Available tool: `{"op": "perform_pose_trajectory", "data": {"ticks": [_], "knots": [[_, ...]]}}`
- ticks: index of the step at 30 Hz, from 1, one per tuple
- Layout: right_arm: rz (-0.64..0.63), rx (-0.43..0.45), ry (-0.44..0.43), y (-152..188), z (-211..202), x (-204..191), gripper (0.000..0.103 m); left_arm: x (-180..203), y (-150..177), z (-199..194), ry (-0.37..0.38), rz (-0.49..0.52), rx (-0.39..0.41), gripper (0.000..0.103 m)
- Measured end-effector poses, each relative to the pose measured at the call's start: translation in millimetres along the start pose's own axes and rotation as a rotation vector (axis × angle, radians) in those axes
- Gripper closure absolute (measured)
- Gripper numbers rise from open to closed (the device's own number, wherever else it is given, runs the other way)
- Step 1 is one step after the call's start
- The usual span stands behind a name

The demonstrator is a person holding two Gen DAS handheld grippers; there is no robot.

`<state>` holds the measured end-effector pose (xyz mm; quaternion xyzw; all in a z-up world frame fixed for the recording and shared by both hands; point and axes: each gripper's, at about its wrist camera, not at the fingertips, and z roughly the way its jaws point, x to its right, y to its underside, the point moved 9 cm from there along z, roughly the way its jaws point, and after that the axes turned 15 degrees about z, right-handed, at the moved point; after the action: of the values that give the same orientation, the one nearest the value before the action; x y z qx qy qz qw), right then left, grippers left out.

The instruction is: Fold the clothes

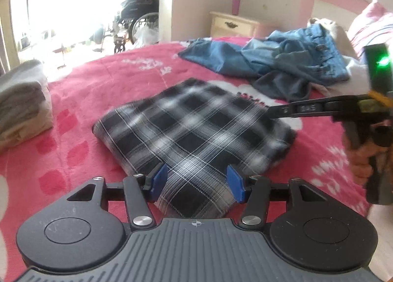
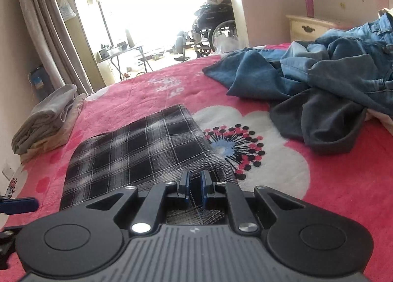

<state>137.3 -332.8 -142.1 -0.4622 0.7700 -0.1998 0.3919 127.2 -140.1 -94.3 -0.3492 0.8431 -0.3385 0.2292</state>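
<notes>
Checked cloth (image 1: 194, 132) lies folded on my pink blanket (image 1: 98, 80); my left gripper (image 1: 197, 183) gapes over its corner, my right gripper (image 2: 194, 188) nearly together on its edge.

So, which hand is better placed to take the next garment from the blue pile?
Probably the right. Its tongs sit at the plaid garment's edge nearest the denim pile; the left tongs are on the far side.
</notes>
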Motion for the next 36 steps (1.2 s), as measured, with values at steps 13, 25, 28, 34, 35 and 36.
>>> {"op": "perform_pose_trajectory", "data": {"ticks": [13, 25, 28, 34, 35, 36], "knots": [[-0.003, -0.131, 0.056, 22.3, 26.7, 14.1, 0.095, 2.4, 24.2, 23.8, -0.039, 0.004, -0.085, 0.045], [0.005, -0.134, 0.053, 21.1, 26.1, 14.6, 0.095, -0.2, 24.9, 25.3, -0.045, -0.037, -0.11, 0.041], [0.005, -0.134, 0.053, 21.3, 25.8, 14.5, 0.095, -0.3, 25.0, 25.5, -0.044, -0.04, -0.113, 0.041], [0.004, -0.133, 0.053, 21.6, 26.1, 14.6, 0.095, -0.2, 25.5, 25.5, -0.044, -0.044, -0.115, 0.041], [0.004, -0.132, 0.053, 21.7, 26.1, 14.6, 0.095, 0.0, 25.6, 25.6, -0.045, -0.043, -0.115, 0.04], [0.004, -0.132, 0.053, 21.7, 26.2, 14.7, 0.095, 0.3, 25.6, 25.7, -0.045, -0.043, -0.116, 0.04]]}}
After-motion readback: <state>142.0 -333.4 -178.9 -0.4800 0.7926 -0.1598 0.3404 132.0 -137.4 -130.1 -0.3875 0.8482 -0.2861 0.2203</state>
